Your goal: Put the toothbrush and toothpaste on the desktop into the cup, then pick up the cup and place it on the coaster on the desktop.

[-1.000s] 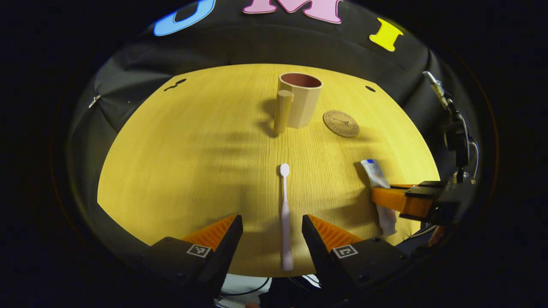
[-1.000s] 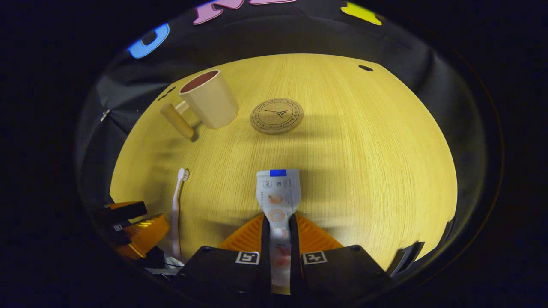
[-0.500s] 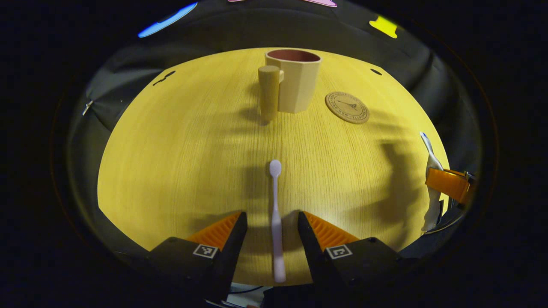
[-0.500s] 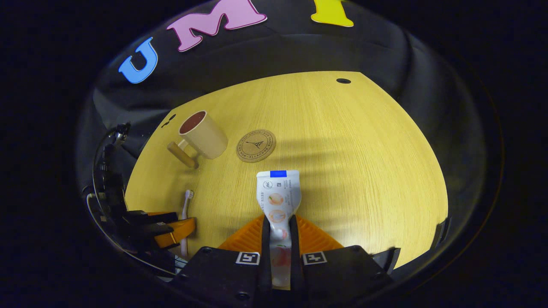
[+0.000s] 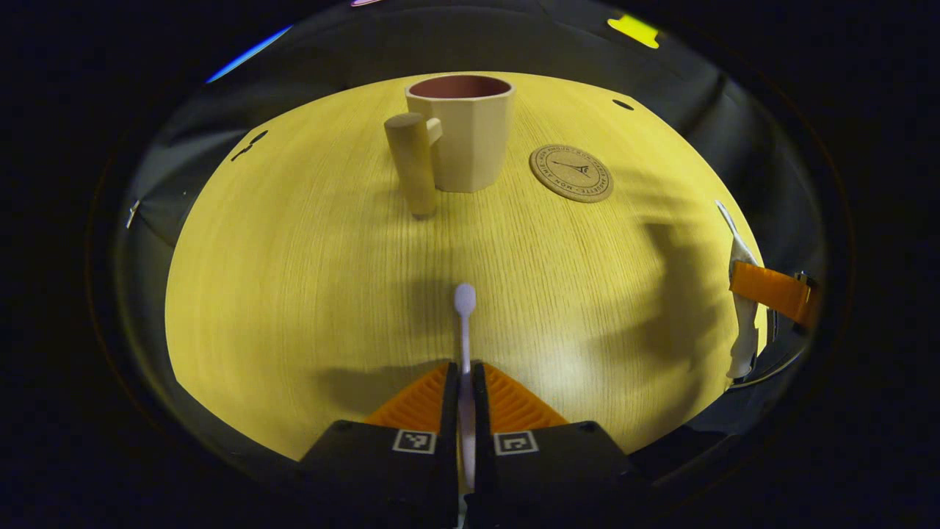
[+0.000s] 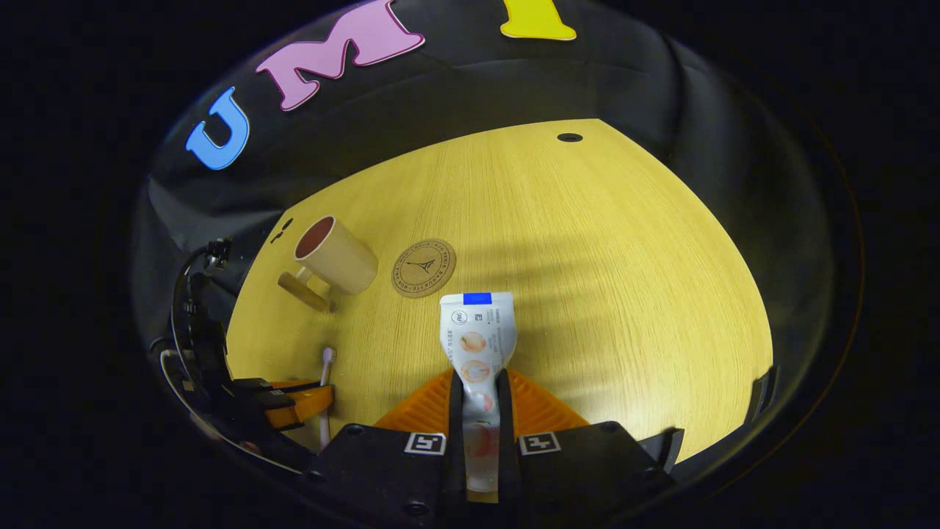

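The left gripper (image 5: 464, 382) is clamping the toothbrush (image 5: 463, 323), the right gripper (image 6: 478, 397) the toothpaste (image 6: 477, 334), each gripped lengthwise, likely for dropping end-first into the far cup (image 5: 463, 132) beside the coaster (image 5: 571, 173).

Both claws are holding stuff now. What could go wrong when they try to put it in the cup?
The left claw pinches the thin toothbrush near its handle end, so it might swing or slip. The right claw grips the soft toothpaste tube, which may bend and catch the rim. The cup is light-looking with a big handle, so a bump might tip it or push it toward the coaster.
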The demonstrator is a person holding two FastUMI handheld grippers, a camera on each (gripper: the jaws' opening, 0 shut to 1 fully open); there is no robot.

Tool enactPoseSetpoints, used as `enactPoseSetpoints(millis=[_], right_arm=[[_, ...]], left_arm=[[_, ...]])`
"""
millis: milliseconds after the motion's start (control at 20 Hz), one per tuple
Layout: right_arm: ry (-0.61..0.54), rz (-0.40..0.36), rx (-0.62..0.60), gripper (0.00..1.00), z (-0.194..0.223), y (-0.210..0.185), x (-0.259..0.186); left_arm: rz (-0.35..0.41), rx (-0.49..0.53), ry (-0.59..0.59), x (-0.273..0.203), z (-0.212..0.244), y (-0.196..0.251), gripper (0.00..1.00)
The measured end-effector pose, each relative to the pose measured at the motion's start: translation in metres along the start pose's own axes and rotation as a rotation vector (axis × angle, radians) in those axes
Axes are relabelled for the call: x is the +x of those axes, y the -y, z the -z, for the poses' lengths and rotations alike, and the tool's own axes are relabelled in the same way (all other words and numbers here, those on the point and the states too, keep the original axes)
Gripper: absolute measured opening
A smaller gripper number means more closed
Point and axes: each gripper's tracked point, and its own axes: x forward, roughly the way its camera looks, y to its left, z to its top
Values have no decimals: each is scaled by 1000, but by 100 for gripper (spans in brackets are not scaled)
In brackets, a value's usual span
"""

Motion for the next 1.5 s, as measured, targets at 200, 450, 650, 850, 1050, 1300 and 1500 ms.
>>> enactPoseSetpoints(millis=[200,450,650,850,1050,1300,1500], right_arm=[[72,-66,-18,22,-22,-17,-10],[197,-210,-63,21,-73,-61,-26],[326,-382,-111,21,-135,-125,-39],[386,-520,-97,20,-182,-179,-29],[392,-571,-80,20,-208,-215,3],[364,-550,-97,20,-216,-243,72],[323,-519,-128,20,-204,-251,102]], left_arm=[[48,-22,62,-2,-1,0,7],[125,8,155,-36,-11,2,6],[160,-100,303,-91,-44,-6,6],[142,-180,392,-134,-59,-20,6],[102,-227,416,-155,-45,-28,6],[56,-319,410,-166,-11,-29,6],[36,-344,389,-167,1,-27,6]])
